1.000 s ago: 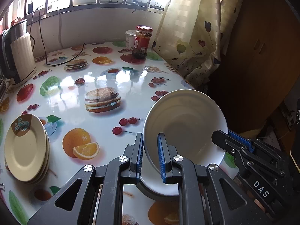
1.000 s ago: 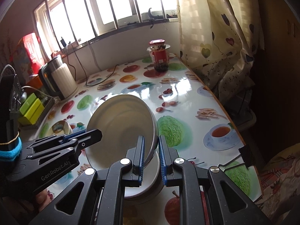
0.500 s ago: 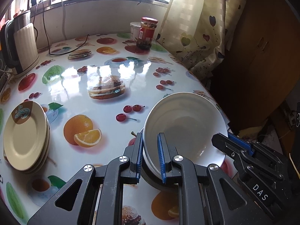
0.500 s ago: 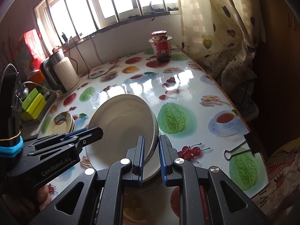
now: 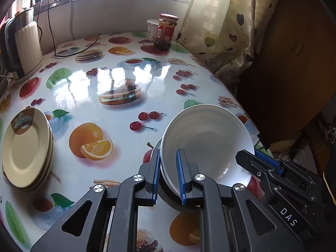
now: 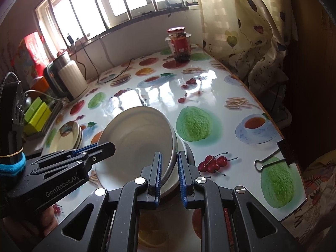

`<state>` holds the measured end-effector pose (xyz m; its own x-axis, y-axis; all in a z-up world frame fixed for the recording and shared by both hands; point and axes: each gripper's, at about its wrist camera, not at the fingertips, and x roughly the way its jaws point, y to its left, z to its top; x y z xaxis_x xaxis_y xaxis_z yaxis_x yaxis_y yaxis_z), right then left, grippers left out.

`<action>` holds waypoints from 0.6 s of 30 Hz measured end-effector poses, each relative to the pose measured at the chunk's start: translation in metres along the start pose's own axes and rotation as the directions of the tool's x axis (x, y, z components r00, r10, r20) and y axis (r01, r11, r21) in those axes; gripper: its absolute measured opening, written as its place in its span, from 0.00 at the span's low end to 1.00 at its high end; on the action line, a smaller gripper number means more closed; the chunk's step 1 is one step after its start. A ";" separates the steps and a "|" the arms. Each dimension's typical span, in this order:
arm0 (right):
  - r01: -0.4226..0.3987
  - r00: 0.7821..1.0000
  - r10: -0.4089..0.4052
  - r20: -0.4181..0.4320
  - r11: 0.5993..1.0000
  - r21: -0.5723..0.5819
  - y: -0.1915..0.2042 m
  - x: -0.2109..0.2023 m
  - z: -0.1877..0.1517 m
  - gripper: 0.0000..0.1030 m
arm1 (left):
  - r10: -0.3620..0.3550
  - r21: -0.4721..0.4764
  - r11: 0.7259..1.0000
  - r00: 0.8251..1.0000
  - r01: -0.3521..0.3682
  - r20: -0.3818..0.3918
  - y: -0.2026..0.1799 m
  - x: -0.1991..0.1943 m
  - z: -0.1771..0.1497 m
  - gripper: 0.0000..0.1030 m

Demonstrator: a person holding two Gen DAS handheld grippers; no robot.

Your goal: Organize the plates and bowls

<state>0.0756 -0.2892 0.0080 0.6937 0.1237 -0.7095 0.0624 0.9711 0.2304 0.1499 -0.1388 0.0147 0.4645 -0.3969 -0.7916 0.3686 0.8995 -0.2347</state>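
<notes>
A white bowl (image 5: 205, 138) is held tilted, its open side facing the cameras, over the near right part of the fruit-print table (image 5: 117, 130). My left gripper (image 5: 168, 153) is shut on its near rim. My right gripper (image 6: 169, 155) is shut on the opposite rim of the same bowl (image 6: 136, 138). Each gripper shows in the other's view: the right gripper (image 5: 247, 155) at the bowl's right, the left gripper (image 6: 105, 147) at its left. A second white bowl (image 6: 182, 149) sits right under the held one, mostly hidden. A stack of cream plates (image 5: 25, 147) lies at the table's left.
A kettle (image 5: 23, 44) with a cord stands at the back left. A red-lidded jar (image 5: 167, 31) stands at the back by the curtain (image 5: 222, 31). A binder clip (image 6: 271, 159) grips the table's right edge. Green boxes (image 6: 35, 113) sit in a rack left of the table.
Both grippers keep their hold on the white bowl. The bowl has come down closer to the one beneath it, and the table pattern has slid slightly up in both views.
</notes>
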 end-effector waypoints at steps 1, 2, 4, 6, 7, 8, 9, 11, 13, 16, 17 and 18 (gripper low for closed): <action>0.003 1.000 -0.003 0.000 1.000 -0.004 0.001 0.001 0.000 0.17 | 0.001 0.001 1.000 1.000 -0.001 0.000 0.000 0.000 0.000 0.15; 0.006 1.000 -0.006 -0.002 1.000 -0.005 0.001 0.001 -0.001 0.17 | -0.001 0.000 1.000 1.000 0.001 -0.003 0.000 0.001 0.000 0.15; 0.007 1.000 -0.007 -0.007 1.000 -0.001 0.000 0.003 -0.001 0.17 | -0.002 -0.002 1.000 1.000 0.002 -0.007 0.001 0.003 0.000 0.15; 0.005 1.000 -0.005 -0.010 1.000 0.004 -0.001 0.004 -0.002 0.17 | 0.000 -0.001 1.000 1.000 0.000 -0.010 0.000 0.004 0.000 0.15; 0.004 1.000 -0.004 -0.011 1.000 0.004 -0.001 0.004 -0.002 0.17 | 0.001 0.000 1.000 1.000 -0.001 -0.011 0.000 0.005 0.000 0.15; 0.006 1.000 -0.006 -0.014 1.000 0.005 -0.002 0.005 -0.002 0.17 | -0.001 -0.002 1.000 1.000 0.001 -0.010 0.000 0.004 0.000 0.15; 0.009 1.000 -0.009 -0.016 1.000 0.005 -0.002 0.006 -0.002 0.17 | -0.001 -0.003 1.000 1.000 0.001 -0.011 0.000 0.005 0.000 0.15; 0.011 1.000 -0.011 -0.019 1.000 0.007 -0.003 0.007 -0.002 0.17 | -0.002 -0.003 1.000 1.000 0.002 -0.011 0.000 0.004 0.000 0.15; 0.011 1.000 -0.011 -0.021 1.000 0.008 -0.003 0.009 -0.002 0.17 | -0.002 -0.001 1.000 1.000 0.002 -0.009 0.000 0.005 0.001 0.15; 0.016 1.000 -0.016 -0.023 1.000 0.009 -0.004 0.010 -0.003 0.17 | -0.005 -0.001 1.000 1.000 0.004 -0.005 -0.001 0.005 0.001 0.15; 0.016 1.000 -0.016 -0.023 1.000 0.011 -0.004 0.010 -0.003 0.17 | -0.006 -0.002 1.000 1.000 0.006 -0.004 -0.001 0.005 0.001 0.15; 0.016 1.000 -0.016 -0.024 1.000 0.012 -0.005 0.011 -0.003 0.18 | -0.007 -0.001 1.000 1.000 0.007 -0.002 -0.002 0.005 0.000 0.15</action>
<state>0.0804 -0.2917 -0.0029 0.6755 0.1129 -0.7287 0.0825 0.9704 0.2268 0.1519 -0.1422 0.0115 0.4599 -0.4031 -0.7912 0.3711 0.8967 -0.2412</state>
